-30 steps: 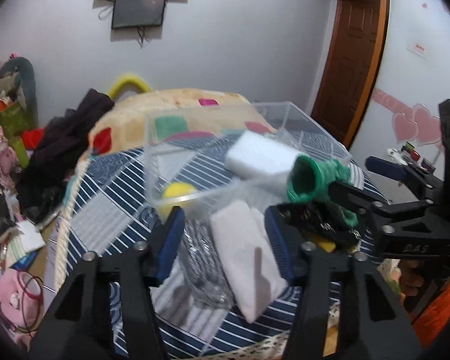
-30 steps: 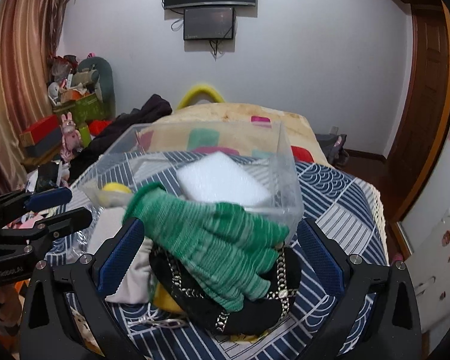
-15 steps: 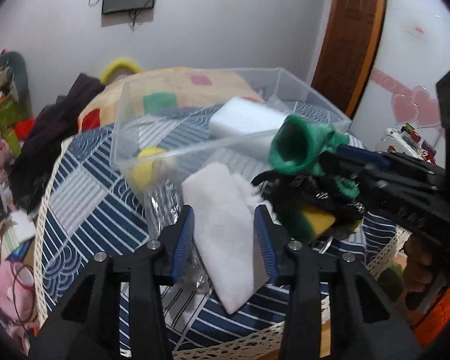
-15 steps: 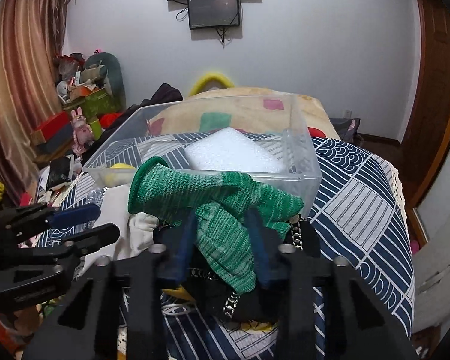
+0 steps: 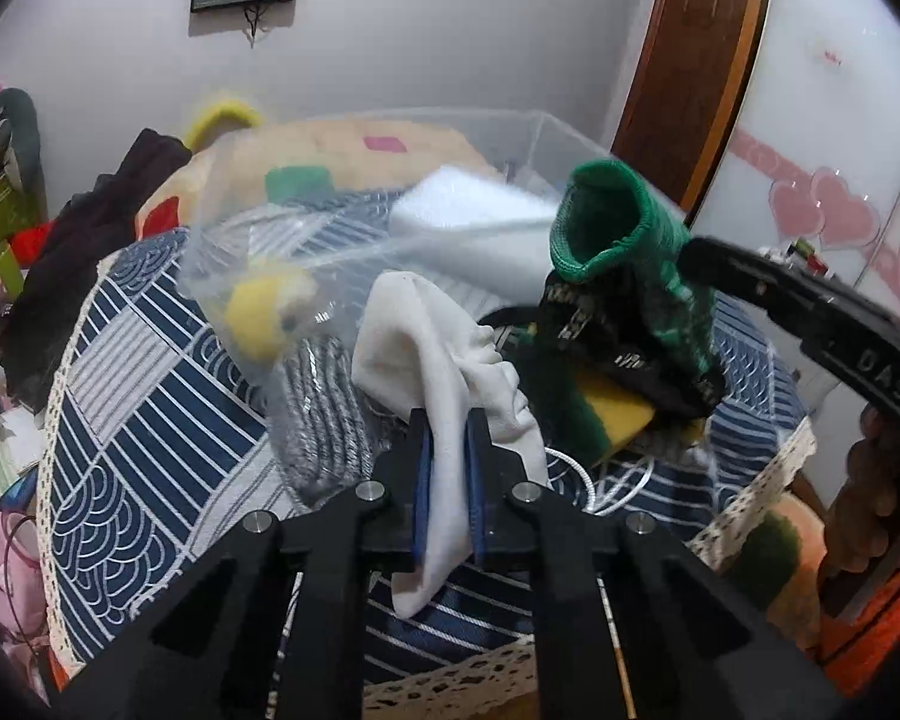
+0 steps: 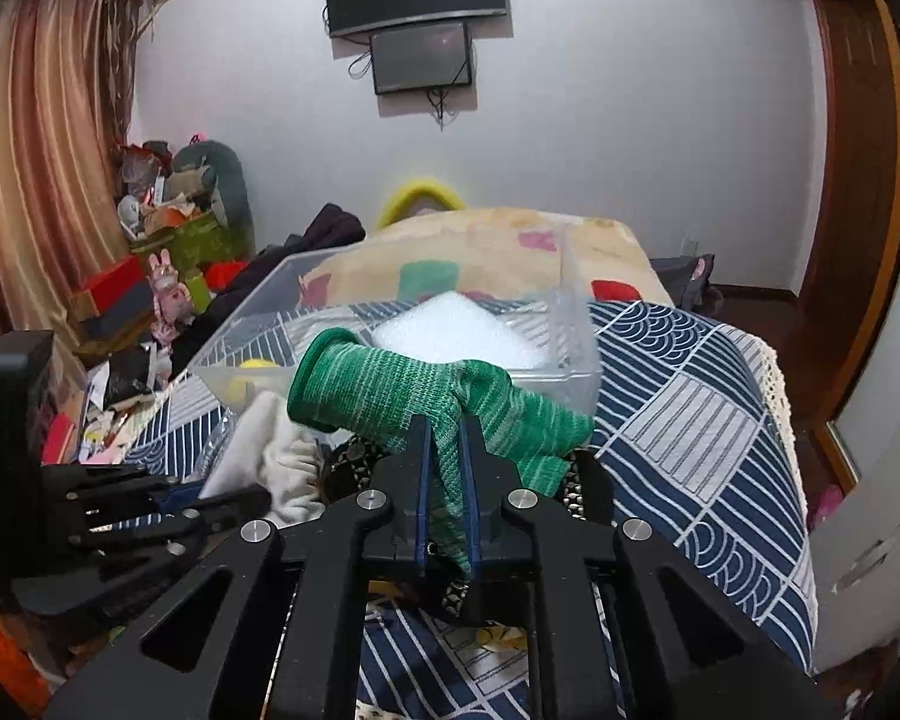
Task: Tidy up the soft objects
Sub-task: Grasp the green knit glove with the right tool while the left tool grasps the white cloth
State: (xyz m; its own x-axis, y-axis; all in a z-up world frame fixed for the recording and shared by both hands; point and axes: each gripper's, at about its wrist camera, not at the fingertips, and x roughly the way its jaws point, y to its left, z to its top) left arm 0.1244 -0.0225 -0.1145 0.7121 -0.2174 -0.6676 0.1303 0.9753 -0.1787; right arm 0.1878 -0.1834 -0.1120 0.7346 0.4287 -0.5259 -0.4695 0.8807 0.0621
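Note:
My left gripper (image 5: 447,438) is shut on a white cloth (image 5: 426,348) and holds it above the table. My right gripper (image 6: 447,444) is shut on a green knit glove (image 6: 390,390), lifted just in front of a clear plastic bin (image 6: 570,324). The bin holds a white foam block (image 6: 450,330) and a yellow ball (image 6: 252,369). In the left wrist view the glove (image 5: 624,234) hangs over a black chained item (image 5: 618,348) and a yellow-green sponge (image 5: 606,414). The white cloth also shows in the right wrist view (image 6: 270,456).
A clear bag with grey knit inside (image 5: 324,414) lies on the blue patterned tablecloth (image 6: 702,396). A patchwork cushion (image 6: 480,252) lies behind the bin. Clutter and boxes (image 6: 150,264) stand at the left. The lace table edge (image 5: 750,516) is close.
Both grippers have shut, the left on the white cloth and the right on the green glove. Both items are now lifted off the pile.

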